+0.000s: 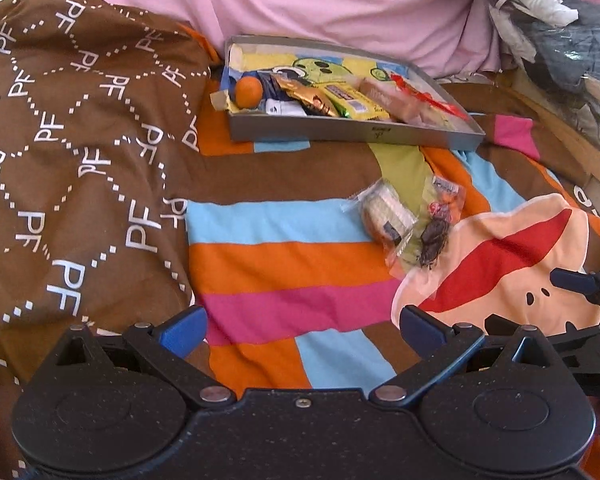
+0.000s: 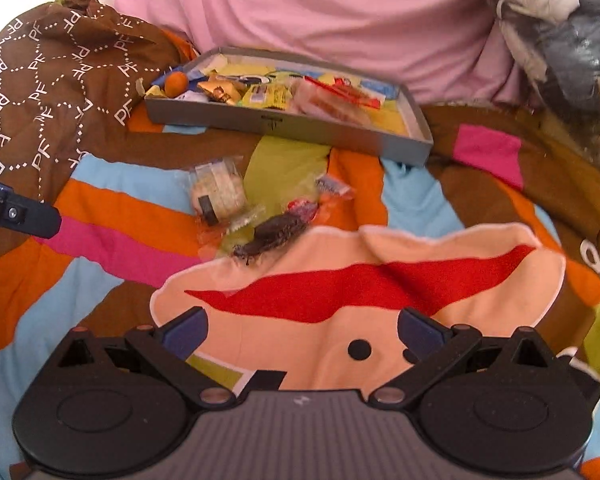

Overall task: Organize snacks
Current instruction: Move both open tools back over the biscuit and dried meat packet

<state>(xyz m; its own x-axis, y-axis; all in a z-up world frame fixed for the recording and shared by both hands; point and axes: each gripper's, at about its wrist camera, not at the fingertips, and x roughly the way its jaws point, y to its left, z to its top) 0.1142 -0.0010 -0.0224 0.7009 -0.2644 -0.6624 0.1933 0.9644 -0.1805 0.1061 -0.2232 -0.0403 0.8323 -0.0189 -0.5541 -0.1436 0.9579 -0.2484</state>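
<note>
Left wrist view puts your left gripper (image 1: pixel 302 330) low over the striped bedspread (image 1: pixel 284 264), its blue-tipped fingers (image 1: pixel 184 330) spread wide with nothing between them. Ahead and to your right, two loose snacks lie on the cover: a pale round cake in a clear wrapper (image 1: pixel 384 212) and, just beside it and touching at the wrapper edge, a clear packet with a dark dried piece inside (image 1: pixel 436 232). Farther back sits the shallow grey tray (image 1: pixel 340 132), resting on the bedspread in front of a pink sheet (image 1: pixel 300 0). You already have several snacks in it: a small orange fruit (image 1: pixel 248 92) at its left end, then a gold wrapper (image 1: pixel 304 96), a yellow bar (image 1: pixel 348 102) and a red-trimmed clear packet (image 1: pixel 424 102) in a row along the near wall. A brown cloth printed with PF letters (image 1: pixel 68 140) is bunched to your left.

Right wrist view shows your right gripper (image 2: pixel 302 330) also spread apart and empty, hovering over the peach and red cartoon face on the cover (image 2: pixel 340 280). From here the two loose packets lie between you and the tray, well apart from your fingertips. One finger of your left gripper pokes in at the left edge. A heap of dark clothes (image 2: pixel 560 32) sits at the far right.
</note>
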